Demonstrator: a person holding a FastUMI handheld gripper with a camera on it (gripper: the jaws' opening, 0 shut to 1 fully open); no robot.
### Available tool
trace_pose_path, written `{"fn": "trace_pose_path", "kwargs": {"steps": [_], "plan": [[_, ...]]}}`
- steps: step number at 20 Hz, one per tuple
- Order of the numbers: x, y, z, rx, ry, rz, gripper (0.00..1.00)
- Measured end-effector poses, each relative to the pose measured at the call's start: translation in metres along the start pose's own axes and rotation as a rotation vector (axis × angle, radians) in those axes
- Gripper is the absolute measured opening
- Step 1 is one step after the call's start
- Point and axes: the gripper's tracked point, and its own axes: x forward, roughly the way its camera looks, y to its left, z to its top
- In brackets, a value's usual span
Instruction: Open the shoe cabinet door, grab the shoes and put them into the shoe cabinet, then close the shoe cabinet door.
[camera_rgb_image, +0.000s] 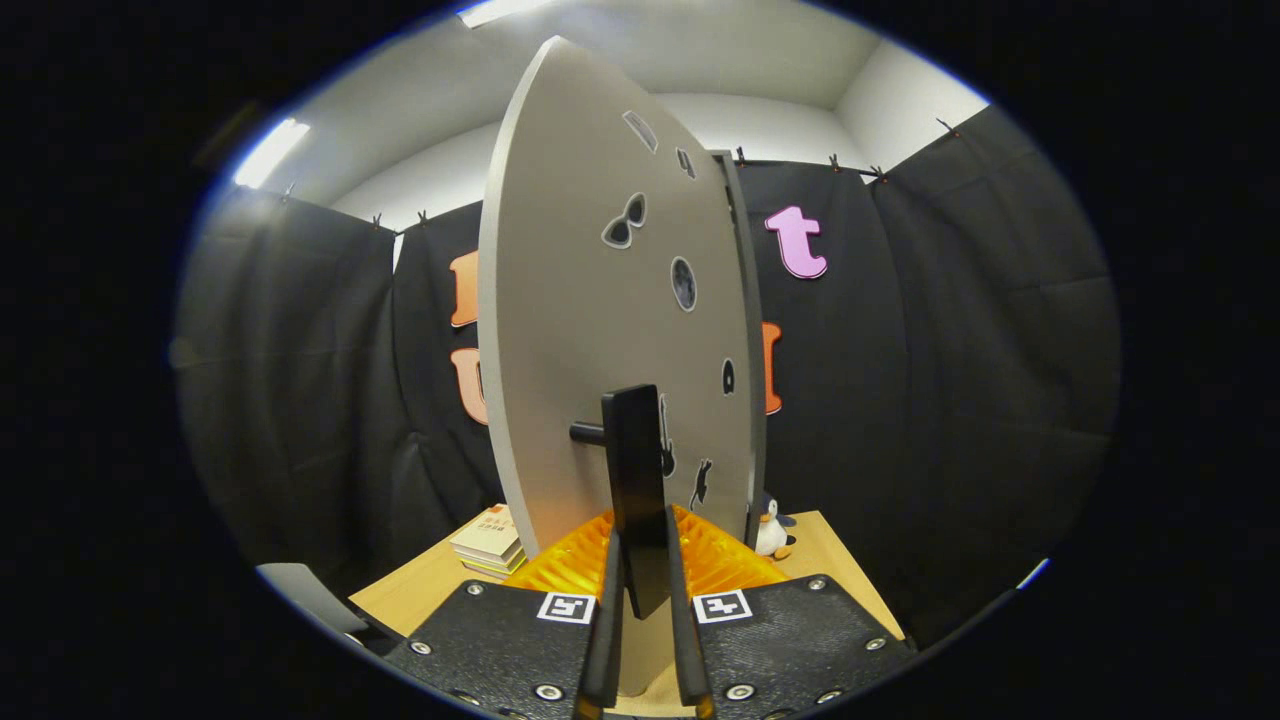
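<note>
On the cabinet door (600, 330) — gripper (646, 590) jaws clenched around its dark handle (640, 480).

No legible text, square coded markers (566, 606) on gripper body, books' (490, 540) covers unreadable

door handle (640, 480) between tool (645, 610) fingers

Cam rides on gripper (645, 640), low, tilted up, facing 12 o'clock along fingers (603, 640); very close to cabinet door (600, 330), handle (640, 490) dead centre.
</note>
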Motion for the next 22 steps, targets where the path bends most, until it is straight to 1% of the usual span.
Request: {"fn": "trace_pose_path", "kwargs": {"steps": [3, 6, 9, 11, 14, 19, 20, 22], "plan": [[-0.006, -0.019, -0.001, 0.005, -0.006, -0.015, 0.22], [-0.01, -0.026, 0.0, 0.008, -0.019, -0.029, 0.21], [-0.017, -0.053, -0.001, 0.006, -0.026, -0.046, 0.21], [-0.024, -0.063, -0.004, 0.01, -0.021, -0.043, 0.21], [-0.032, -0.087, -0.004, -0.03, -0.027, -0.085, 0.21], [-0.047, -0.128, -0.003, 0.002, -0.04, -0.163, 0.17], [-0.05, -0.136, -0.001, 0.003, -0.043, -0.17, 0.16], [-0.055, -0.137, 0.0, 0.021, -0.048, -0.165, 0.15]]}}
